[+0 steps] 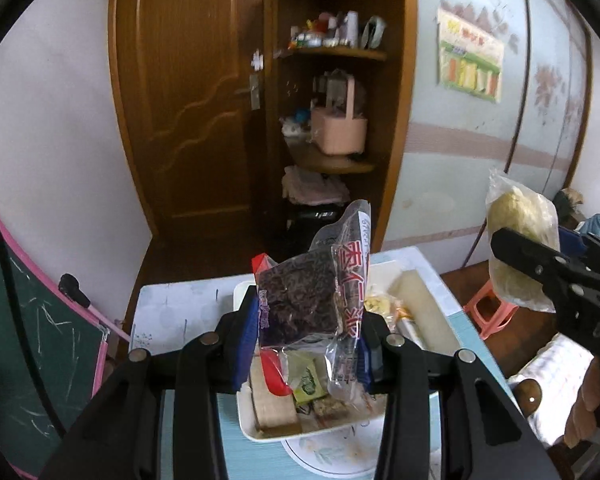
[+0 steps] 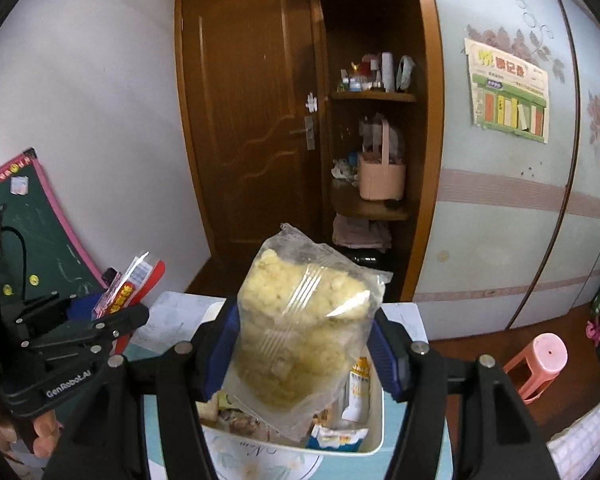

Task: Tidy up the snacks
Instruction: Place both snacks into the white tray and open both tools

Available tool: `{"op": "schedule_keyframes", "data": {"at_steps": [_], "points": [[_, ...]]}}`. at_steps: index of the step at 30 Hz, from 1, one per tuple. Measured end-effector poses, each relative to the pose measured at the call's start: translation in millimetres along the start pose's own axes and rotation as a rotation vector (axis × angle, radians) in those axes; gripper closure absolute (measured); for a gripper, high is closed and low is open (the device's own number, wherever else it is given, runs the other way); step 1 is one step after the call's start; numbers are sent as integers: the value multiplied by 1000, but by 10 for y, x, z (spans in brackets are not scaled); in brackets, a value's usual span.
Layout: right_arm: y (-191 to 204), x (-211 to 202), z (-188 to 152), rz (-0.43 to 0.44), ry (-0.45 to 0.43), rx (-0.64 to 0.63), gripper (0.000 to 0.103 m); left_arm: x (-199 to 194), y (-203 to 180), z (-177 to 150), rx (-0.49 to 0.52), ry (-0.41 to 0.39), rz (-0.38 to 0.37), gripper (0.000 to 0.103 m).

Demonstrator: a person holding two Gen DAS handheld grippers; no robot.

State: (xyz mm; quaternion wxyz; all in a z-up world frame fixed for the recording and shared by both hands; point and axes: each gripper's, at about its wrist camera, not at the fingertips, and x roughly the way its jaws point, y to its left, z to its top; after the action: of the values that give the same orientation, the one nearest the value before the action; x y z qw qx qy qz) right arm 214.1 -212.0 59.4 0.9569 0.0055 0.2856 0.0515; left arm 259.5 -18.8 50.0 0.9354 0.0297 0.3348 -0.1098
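At the left we see a green chalkboard with a pink frame (image 1: pixel 40 320) leaning by the white wall. Our left gripper (image 1: pixel 306 344), black with blue pads, is closed part way on a crinkled clear snack packet with dark filling and red print (image 1: pixel 300 300); the packet stands upright, its long axis pointing up, above a white rectangular plastic tray (image 1: pixel 260 428) filled with other snacks. The tray sits on a small pale blue table (image 1: pixel 168 304). Behind stands a brown wooden door (image 1: pixel 188 100) and a corner shelf with a pink plastic basket (image 1: pixel 338 132). At the right, our right gripper (image 2: pixel 302 350) is clamped on a soft transparent bag of yellow puffed pieces (image 2: pixel 304 328), upright and lifted over the same tray. A pink plastic stool (image 2: pixel 536 364) stands on the dark wooden floor.
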Motion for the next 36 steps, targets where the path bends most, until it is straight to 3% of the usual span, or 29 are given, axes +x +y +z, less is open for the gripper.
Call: {"op": "schedule_keyframes", "data": {"at_steps": [5,7,9,11,15,22,30,36], "points": [[0,482,-42,-11,89,-22,42,503,-53,-29,23,78,35,62],[-5,635,-109,-8,130,-26,42,690,-78,-80,30,121,19,51],[-29,804,-216,9,187,-11,41,792,-75,-141,20,138,19,21],[-68,907,-315,32,232,16,41,849,-54,-194,13,137,47,15],[-104,939,-433,19,250,30,29,922,29,-277,-19,190,3,13],[-80,807,-447,31,238,37,27,761,81,-348,-23,180,-2,11],[5,330,-450,53,188,55,27,236,30,-465,-39,154,4,8],[46,-129,-498,63,162,65,27,-365,-60,-554,-15,98,30,8]]}}
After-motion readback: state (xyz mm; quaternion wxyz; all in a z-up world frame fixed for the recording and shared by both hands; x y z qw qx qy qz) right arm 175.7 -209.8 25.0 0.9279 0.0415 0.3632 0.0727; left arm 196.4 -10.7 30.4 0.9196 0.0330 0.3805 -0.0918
